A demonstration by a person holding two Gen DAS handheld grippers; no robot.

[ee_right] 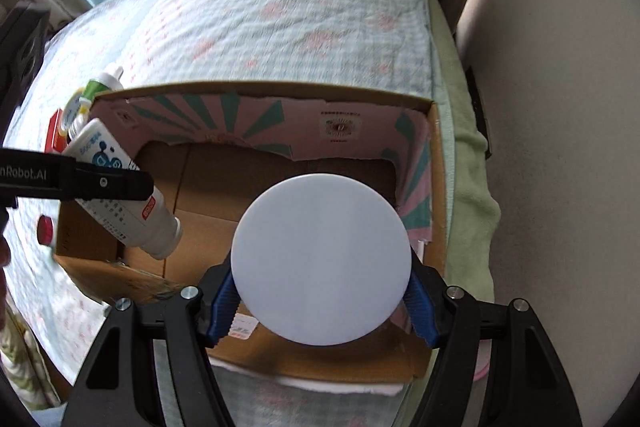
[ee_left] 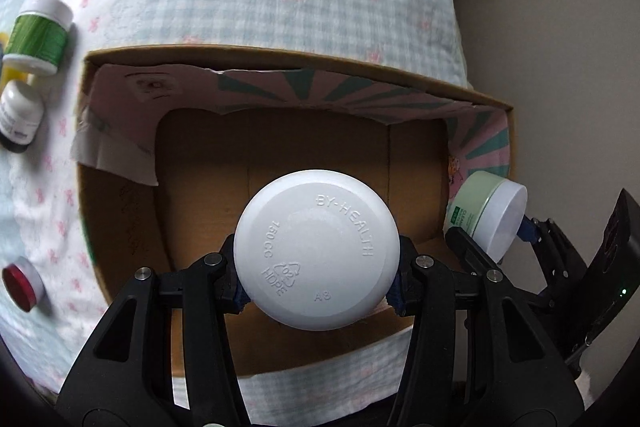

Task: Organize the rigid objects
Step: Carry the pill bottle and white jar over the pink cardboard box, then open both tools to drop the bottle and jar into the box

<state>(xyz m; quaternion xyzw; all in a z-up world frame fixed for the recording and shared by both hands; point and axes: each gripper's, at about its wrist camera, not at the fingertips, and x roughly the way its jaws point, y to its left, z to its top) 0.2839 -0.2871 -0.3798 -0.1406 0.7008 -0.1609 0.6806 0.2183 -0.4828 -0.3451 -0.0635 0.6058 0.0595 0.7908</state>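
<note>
Over box (ee_left: 120,211) | left gripper (ee_left: 318,287) grips BY-HEALTH bottle (ee_left: 316,255) | right gripper (ee_right: 322,303) grips jar (ee_right: 322,259)

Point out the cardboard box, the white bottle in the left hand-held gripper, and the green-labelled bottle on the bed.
cardboard box (ee_left: 280,51), left wrist view, far rim.
white bottle (ee_left: 317,250), left wrist view, embossed base.
green-labelled bottle (ee_left: 38,37), left wrist view, green label.

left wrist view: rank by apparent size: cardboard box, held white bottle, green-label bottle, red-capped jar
1. cardboard box
2. white bottle in the left gripper; near the lens, so inflated
3. green-label bottle
4. red-capped jar; fisheye edge, so 3 versus 4 is unsure
</note>
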